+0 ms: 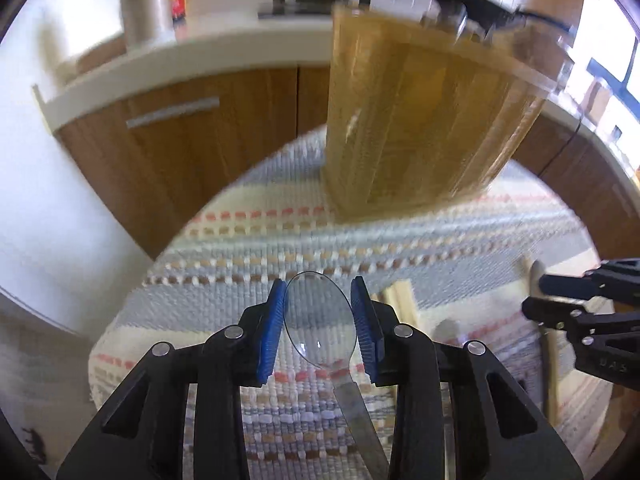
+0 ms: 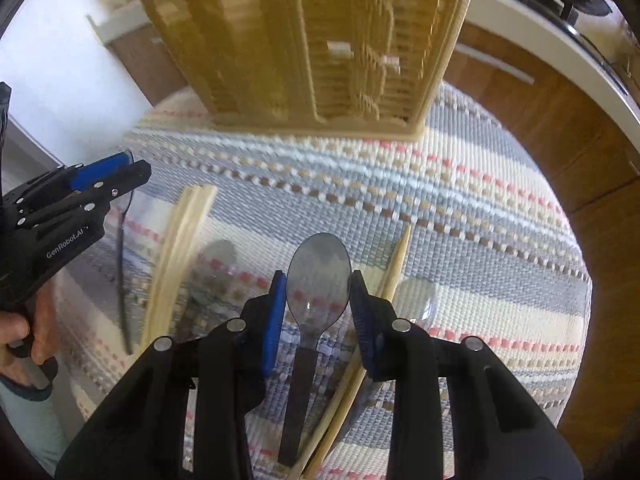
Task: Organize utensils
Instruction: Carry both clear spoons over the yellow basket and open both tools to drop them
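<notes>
My left gripper [image 1: 319, 322] is shut on the bowl of a clear plastic spoon [image 1: 320, 320], held above the striped mat; its handle hangs down toward the camera. My right gripper [image 2: 319, 312] is shut on the bowl of a second clear plastic spoon [image 2: 319, 280], handle toward the camera. A tan slatted utensil basket [image 1: 404, 120] stands upright at the far side of the mat, also in the right wrist view [image 2: 312, 44]. The left gripper shows at the left of the right wrist view [image 2: 108, 176]. The right gripper shows at the right edge of the left wrist view [image 1: 536, 296].
Wooden chopsticks [image 2: 176, 256] lie on the striped woven mat [image 2: 460, 240], with another pair [image 2: 394, 268] under my right gripper. Further clear spoons [image 2: 416, 300] lie on the mat. Wooden cabinets [image 1: 180, 152] and a white counter stand behind the table.
</notes>
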Available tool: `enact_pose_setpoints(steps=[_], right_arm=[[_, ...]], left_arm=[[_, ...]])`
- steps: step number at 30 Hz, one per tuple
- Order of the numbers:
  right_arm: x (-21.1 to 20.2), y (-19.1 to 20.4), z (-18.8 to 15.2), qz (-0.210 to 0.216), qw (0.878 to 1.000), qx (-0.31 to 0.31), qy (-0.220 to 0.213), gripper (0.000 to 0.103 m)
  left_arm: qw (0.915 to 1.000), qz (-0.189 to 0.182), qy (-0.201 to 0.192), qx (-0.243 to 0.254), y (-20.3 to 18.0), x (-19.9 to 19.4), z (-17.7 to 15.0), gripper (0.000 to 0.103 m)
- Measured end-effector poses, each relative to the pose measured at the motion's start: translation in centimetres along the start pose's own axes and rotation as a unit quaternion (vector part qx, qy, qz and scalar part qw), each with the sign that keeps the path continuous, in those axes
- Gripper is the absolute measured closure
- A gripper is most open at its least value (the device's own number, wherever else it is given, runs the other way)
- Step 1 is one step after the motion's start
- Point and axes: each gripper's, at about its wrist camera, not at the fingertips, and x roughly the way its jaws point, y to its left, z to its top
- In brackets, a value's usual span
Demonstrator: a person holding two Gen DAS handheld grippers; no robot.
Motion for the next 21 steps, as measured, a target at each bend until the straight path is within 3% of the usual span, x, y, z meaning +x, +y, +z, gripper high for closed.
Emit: enact_pose_setpoints(steps=[5, 11, 15, 21], right_arm=[[-4.3, -0.9, -0.9, 0.034, 0.998, -0.004, -0.051, 0.074], [-10.1, -2.2, 0.0, 0.069, 0.988, 0.003, -0.137, 0.074], [-14.2, -2.1, 1.9, 0.082, 0.975, 0.003, -0.204, 0.074], [-18.8, -2.5, 5.3, 0.071, 0.952, 0.007, -0.298, 0.074]], left_arm=[[0.9967, -0.023, -0.077, 0.01, -0.8, -5.9, 1.0, 0.072], [0.9846, -0.036, -0.17, 0.02, -2.5, -12.3, 4.2, 0.072], [0.9723, -0.026, -0.23, 0.029, -3.8, -15.9, 7.2, 0.072], [0.9564, -0.002, -0.29, 0.03, -4.9, -17.9, 11.2, 0.072]])
